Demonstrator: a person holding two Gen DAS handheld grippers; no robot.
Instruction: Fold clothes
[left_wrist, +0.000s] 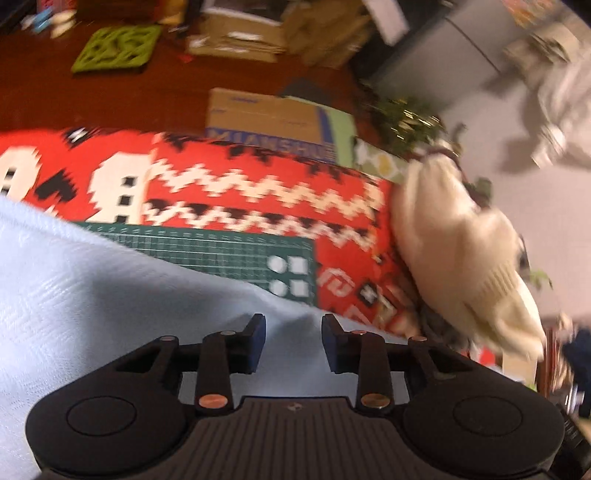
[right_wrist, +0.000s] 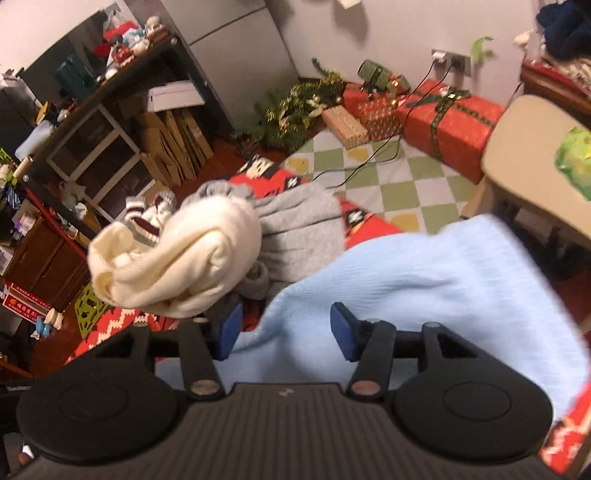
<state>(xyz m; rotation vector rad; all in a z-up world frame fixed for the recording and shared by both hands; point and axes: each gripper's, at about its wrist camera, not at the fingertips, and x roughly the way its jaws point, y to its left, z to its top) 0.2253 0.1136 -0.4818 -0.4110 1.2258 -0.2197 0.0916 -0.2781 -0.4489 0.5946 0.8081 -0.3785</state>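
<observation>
Your left gripper and right gripper hang over the light blue garment. Both sets of fingers spread, pinching nothing. Cream sweater lies beside it.

Beside the red patterned rug: three garments, namely one pale blue, one cream, one grey. Beyond its far edge: three wrapped gift boxes, two red and one tan. On it: one green cutting mat.

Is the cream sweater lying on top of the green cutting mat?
No, the cream sweater sits off to the side of the green cutting mat, on the red rug.
</observation>
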